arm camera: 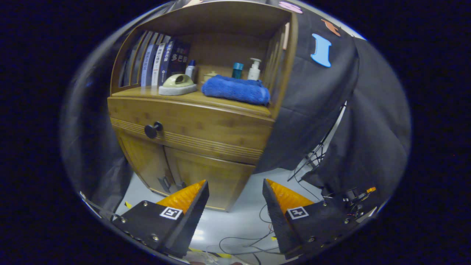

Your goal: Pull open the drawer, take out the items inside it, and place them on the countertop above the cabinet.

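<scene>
— What are you facing, biggest thing first?

— The wooden cabinet (pixel 191 147), well beyond my fingers and up to their left. I hold back from it on purpose, I think, so the whole front stays in sight before I commit to a line.

— And the drawer?

— The drawer (pixel 206 129) sits shut, flush with the cabinet front, right under the front edge of the countertop (pixel 147 92). Its items I cannot see, since they are inside. Nothing of the task is done yet, as I judge it.

— What is on top already?

— A folded blue towel (pixel 235 89) lies along the right front edge of the countertop. A row of books (pixel 162 60) stands against the left back corner, upright so they lean on the side wall. A pale green dish-like thing on a grey base (pixel 178 84) rests near the front edge, left of the towel. Behind the towel, toward the back edge, stand a pump bottle (pixel 254 69), a teal-capped container (pixel 237 70) and a small blue-capped bottle (pixel 190 70).

— So where will the items go?

— Likely the bare strip at the left front corner; the rest is crowded.

— The smallest piece?

— The dark knob (pixel 152 130), toward the left end of the drawer front. It sticks out so two fingers can close round it.

— And your tongs?

— The gripper (pixel 235 197) is spread wide, holding nothing, only floor and cables between the fingers. Open like this, it is ready to straddle that knob, which lies up and left of where I point now.
</scene>
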The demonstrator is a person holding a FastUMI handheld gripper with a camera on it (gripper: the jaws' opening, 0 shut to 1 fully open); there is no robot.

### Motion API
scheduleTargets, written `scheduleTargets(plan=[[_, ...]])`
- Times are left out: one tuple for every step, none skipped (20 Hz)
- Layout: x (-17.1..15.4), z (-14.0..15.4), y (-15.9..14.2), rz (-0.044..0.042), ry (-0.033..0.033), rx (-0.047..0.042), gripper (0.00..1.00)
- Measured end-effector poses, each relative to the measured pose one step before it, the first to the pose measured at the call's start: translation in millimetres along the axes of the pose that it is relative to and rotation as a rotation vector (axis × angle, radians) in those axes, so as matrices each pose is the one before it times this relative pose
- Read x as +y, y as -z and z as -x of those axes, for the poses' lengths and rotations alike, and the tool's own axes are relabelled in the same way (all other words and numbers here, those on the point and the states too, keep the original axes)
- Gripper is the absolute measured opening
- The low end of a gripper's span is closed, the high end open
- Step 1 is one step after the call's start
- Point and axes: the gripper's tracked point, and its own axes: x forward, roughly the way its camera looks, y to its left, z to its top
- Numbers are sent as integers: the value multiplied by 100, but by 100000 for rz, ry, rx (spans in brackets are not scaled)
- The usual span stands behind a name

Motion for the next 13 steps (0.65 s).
scheduleTargets(plan=[[-1401,-123,339,-318,-108,-1926,88],[-1214,-305,192,-233,50,-1813,88],[-1359,-315,201,-187,591,-2302,88],[-1134,-317,13,-939,-31,-2493,88],[-1002,-429,85,-1362,-162,-1948,88],[-902,-379,191,-1867,115,-1428,88],[-860,-304,338,-2126,74,-790,88],[-793,-216,229,-2133,-142,-756,88],[-666,-44,307,-1917,436,319,89],[-946,189,302,-1750,898,-652,88],[-605,256,33,-2199,283,-1227,89],[-500,205,-85,-2698,143,-822,89],[-594,337,225,-1953,254,61,89]])
